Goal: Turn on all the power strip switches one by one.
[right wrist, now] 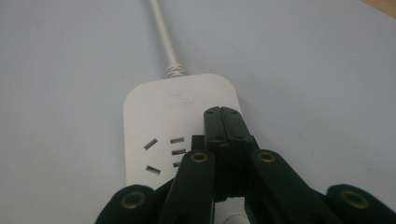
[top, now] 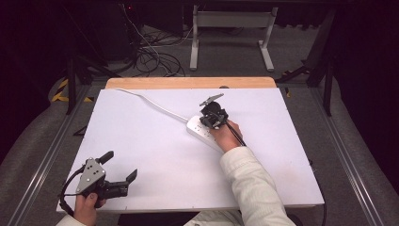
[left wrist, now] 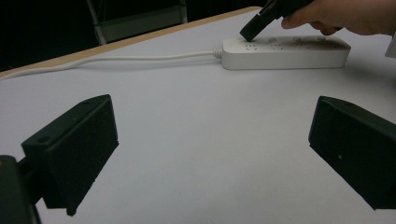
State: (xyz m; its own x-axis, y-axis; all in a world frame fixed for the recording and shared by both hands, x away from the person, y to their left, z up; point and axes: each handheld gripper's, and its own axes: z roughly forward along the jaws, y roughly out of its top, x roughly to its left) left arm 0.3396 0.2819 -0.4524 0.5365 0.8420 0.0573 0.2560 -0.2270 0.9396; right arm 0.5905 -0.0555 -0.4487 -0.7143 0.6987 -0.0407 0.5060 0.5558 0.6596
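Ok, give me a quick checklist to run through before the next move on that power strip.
1. Right gripper shut, nothing between its jaws: ok.
2. Its tip sits over the power strip at the cord end, beside the sockets: ok. Whether it actually presses on the strip: cannot tell.
3. Power strip lies flat on the white table: ok.
4. White cord runs off toward the far edge, away from both grippers: ok.
5. Left gripper open, empty and parked near the front left corner: ok.
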